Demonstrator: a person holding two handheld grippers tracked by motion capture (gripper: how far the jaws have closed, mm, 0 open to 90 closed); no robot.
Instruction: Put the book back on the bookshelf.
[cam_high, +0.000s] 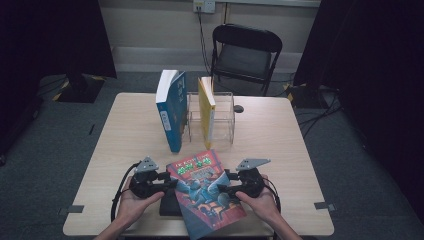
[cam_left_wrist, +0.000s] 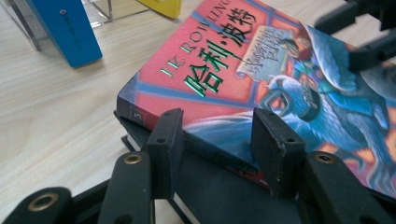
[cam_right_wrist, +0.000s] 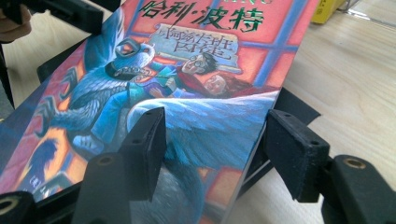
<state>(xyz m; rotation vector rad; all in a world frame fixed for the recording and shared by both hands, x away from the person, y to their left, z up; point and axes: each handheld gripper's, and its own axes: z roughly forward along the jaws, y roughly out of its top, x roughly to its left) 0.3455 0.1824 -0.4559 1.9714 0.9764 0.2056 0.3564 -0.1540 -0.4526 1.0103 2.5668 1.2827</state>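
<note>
Looks like a recording lab or studio corner. Dark curtains (cam_high: 55, 35) hung along both sides, grey carpet floor (cam_high: 45, 150) with tape marks, cables (cam_high: 320, 112) trailing past the table's far right corner. Pale wooden table (cam_high: 125, 130) set alone in the middle, black folding chair (cam_high: 245, 50) beyond its far edge, wall socket (cam_high: 204, 5) on the bare wall behind.

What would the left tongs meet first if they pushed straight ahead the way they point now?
The red illustrated book: the left tongs already straddle its near spine edge, so that edge and cover come first. Beyond it, depth unclear, the right tongs sit at the far edge.
</note>
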